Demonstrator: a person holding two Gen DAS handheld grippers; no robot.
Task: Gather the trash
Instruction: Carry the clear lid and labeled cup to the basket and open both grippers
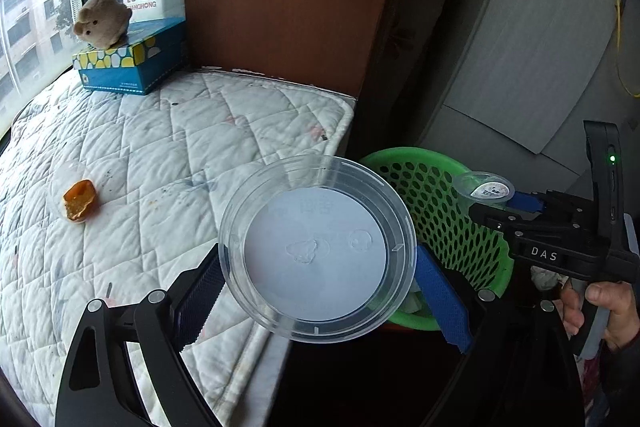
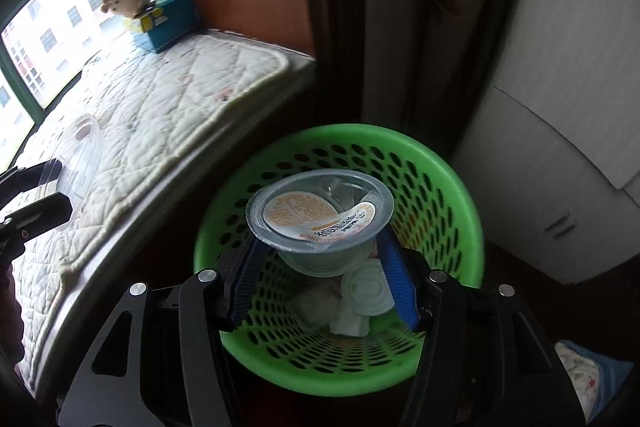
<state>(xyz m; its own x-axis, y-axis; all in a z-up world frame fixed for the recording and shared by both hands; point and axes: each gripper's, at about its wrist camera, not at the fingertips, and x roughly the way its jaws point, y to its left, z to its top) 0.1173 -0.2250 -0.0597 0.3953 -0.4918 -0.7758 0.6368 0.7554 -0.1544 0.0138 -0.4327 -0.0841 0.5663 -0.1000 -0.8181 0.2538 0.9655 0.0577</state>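
Risk: right hand-held gripper [image 2: 320, 251] pinching yogurt cup [image 2: 320, 215] over green basket [image 2: 448, 167], left hand-held gripper [image 1: 320, 267] clamping clear tub [image 1: 318, 247] at bed edge w/ basket beside; thin slick walls may slip, miss basket.

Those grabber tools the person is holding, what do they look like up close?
Each is matte black plastic with angular linkage arms joined by round silver rivets. The left gripper and right gripper both end in two flat fingers faced with blue ribbed pads that have saw-toothed edges. The right one's body bears white letters "DAS" and a small green light. A bare hand grips its pale grey handle.
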